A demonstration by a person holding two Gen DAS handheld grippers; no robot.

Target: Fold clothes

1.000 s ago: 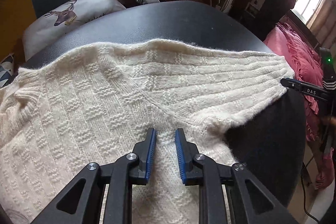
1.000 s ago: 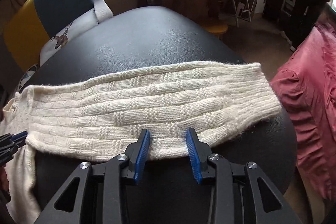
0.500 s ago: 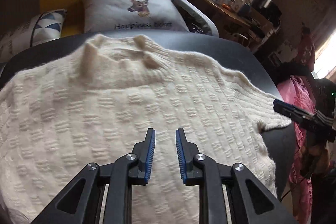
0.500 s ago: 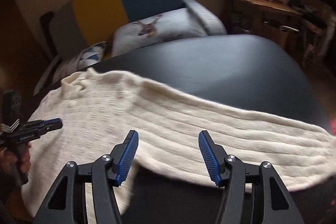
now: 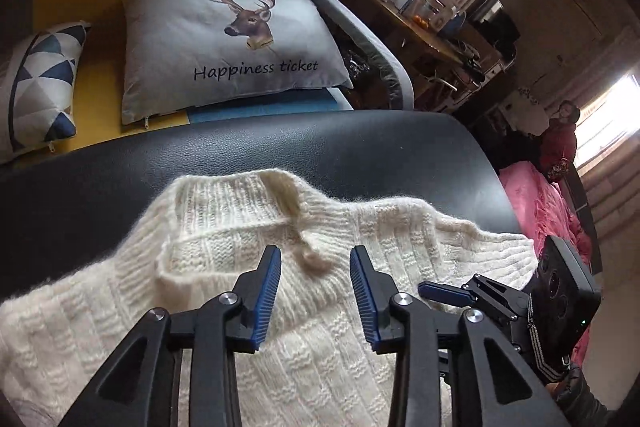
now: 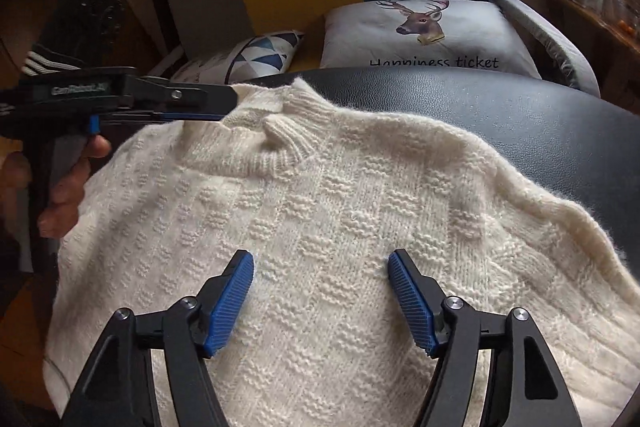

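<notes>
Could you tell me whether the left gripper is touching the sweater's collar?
Cannot tell. In the right wrist view the left gripper overlaps the collar edge of the sweater, but no contact or gap shows.

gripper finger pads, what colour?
Blue, ribbed pads on black arms; clearest in the right wrist view.

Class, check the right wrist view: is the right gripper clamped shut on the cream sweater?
No. The right gripper stands wide open above the cream sweater, with knit showing untouched between its blue pads.
</notes>
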